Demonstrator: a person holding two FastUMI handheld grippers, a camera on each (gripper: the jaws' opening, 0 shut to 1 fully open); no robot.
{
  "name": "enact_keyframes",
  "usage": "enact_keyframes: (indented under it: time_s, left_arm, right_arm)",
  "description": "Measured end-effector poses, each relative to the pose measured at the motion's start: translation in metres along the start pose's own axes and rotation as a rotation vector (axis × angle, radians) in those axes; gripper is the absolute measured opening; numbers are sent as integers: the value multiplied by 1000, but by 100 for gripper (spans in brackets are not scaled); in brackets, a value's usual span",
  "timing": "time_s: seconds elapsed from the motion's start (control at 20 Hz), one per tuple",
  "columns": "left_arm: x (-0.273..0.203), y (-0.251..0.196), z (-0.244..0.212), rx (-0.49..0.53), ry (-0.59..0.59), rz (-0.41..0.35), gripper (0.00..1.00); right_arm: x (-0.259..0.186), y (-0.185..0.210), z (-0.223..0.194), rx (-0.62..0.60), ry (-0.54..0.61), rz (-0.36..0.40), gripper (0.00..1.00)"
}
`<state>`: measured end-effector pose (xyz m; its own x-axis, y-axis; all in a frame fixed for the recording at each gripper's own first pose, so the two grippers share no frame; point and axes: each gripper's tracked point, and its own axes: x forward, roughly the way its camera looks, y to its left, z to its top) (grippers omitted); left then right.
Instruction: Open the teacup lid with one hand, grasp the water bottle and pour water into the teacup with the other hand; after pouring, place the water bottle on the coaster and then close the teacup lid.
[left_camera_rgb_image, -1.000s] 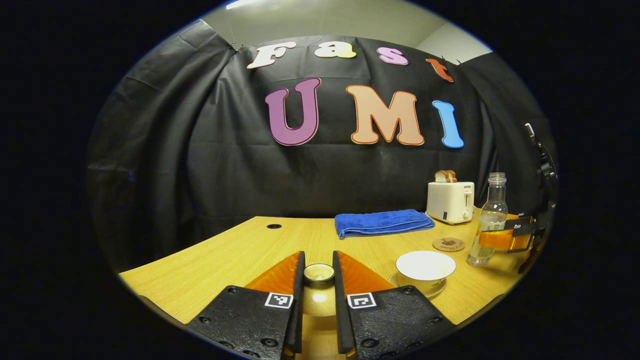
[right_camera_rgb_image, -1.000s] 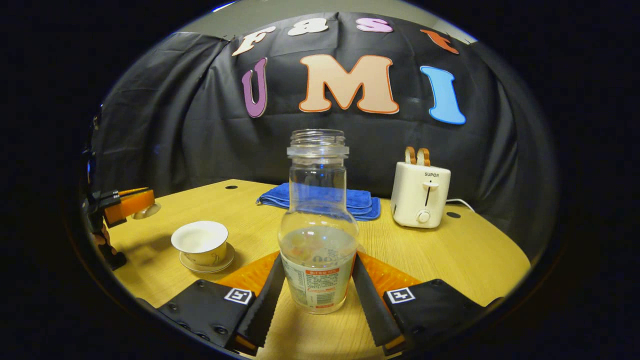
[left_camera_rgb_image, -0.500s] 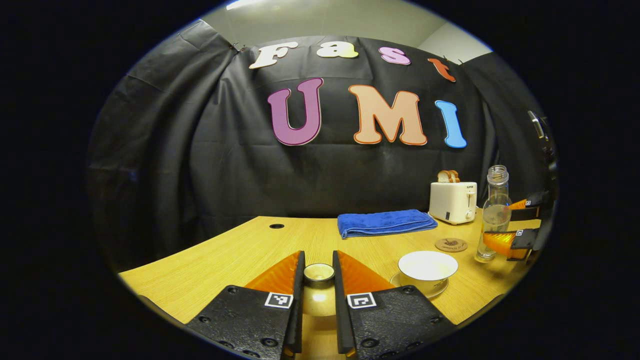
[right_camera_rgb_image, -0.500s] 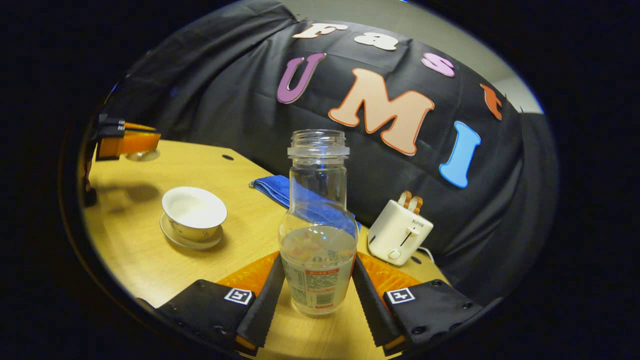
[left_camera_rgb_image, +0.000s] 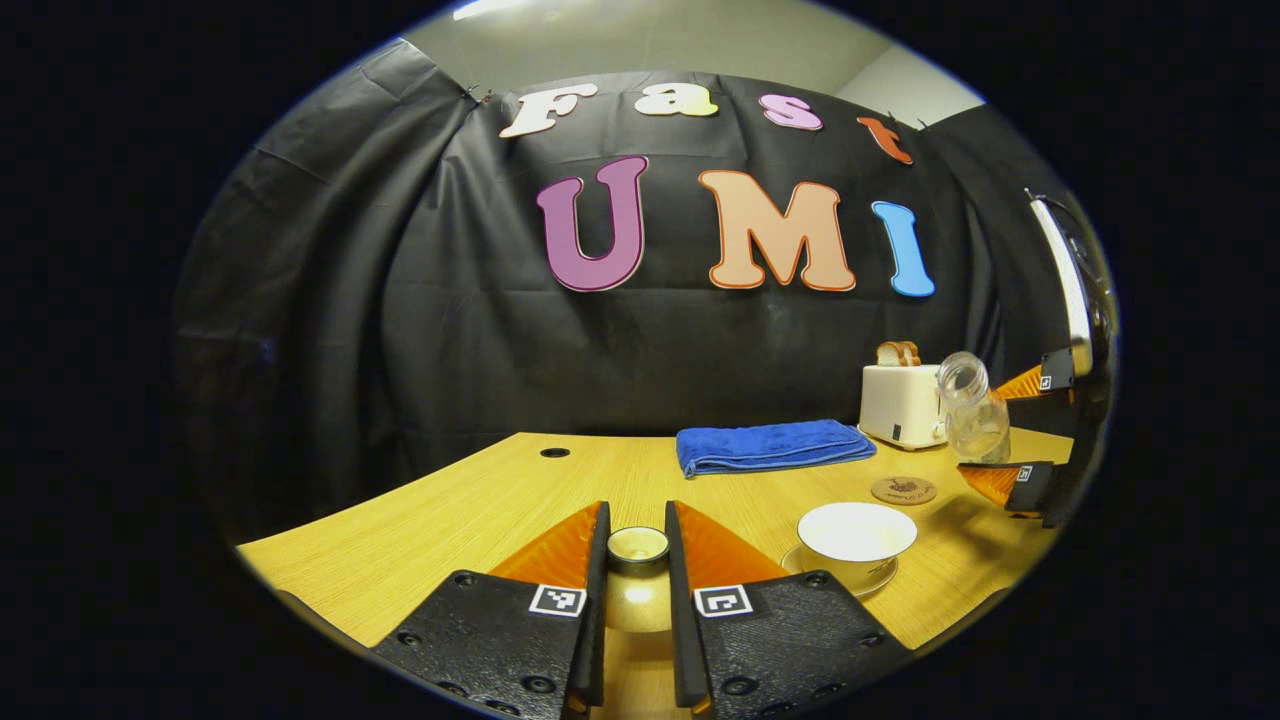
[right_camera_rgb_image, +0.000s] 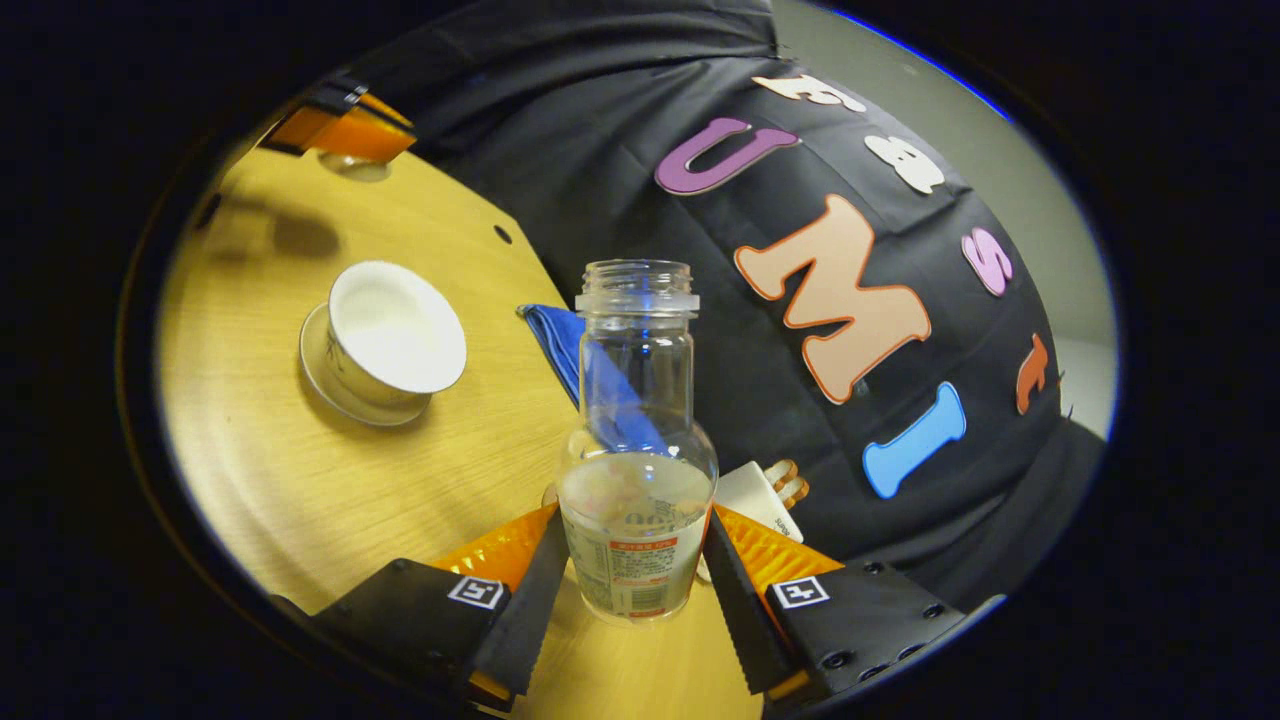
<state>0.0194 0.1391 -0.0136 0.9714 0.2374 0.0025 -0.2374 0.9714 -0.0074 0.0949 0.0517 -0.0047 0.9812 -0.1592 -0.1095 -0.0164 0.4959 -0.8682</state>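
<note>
The wooden surface (left_camera_rgb_image: 480, 510) carries everything in play, with a folded blue towel (left_camera_rgb_image: 770, 446) and a white toaster (left_camera_rgb_image: 900, 405) toward the back. Nearer, the open teacup (left_camera_rgb_image: 856, 535) sits on its saucer (left_camera_rgb_image: 880, 580), and the round coaster (left_camera_rgb_image: 903, 490) lies just behind it, bare.

In the right gripper view, the water bottle (right_camera_rgb_image: 637, 440) is capless, with water only in its lower part, and is pinched around its labelled body between the jaws of the right gripper (right_camera_rgb_image: 637, 590). The left gripper view shows that bottle (left_camera_rgb_image: 972, 405) lifted off the surface and tilted, mouth leaning toward the teacup's side. The left gripper (left_camera_rgb_image: 637, 600) has its jaws pressed on the knob of the teacup lid (left_camera_rgb_image: 638, 548), holding it off to the cup's left.

The relation that matters is mouth to cup: in the right gripper view the teacup (right_camera_rgb_image: 390, 330) lies up and to the left of the bottle's neck, well apart, not yet under it. The bottle's long axis runs straight out along the jaws, so pouring probably calls for carrying the mouth over the rim and tipping further. The right hand is the one to do that; the left need only keep the lid clear.
</note>
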Motion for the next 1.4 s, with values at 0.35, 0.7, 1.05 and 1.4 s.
enact_keyframes:
  time_s: [0.35, 0.7, 1.05, 1.4]
  left_arm:
    - [1, 0, 0, 0, 1, 1, 25]
    - [0, -1, 0, -1, 2, 1, 24]
    - [0, -1, 0, -1, 2, 2, 25]
    - [-2, -1, 1, 1, 1, 2, 24]
  right_arm:
    - [15, 16, 0, -263, 14, 4, 80]
    - [22, 24, -2, -423, 10, -14, 82]
    - [26, 22, 2, -560, -10, -50, 81]
    - [20, 13, 13, -688, -37, -89, 80]
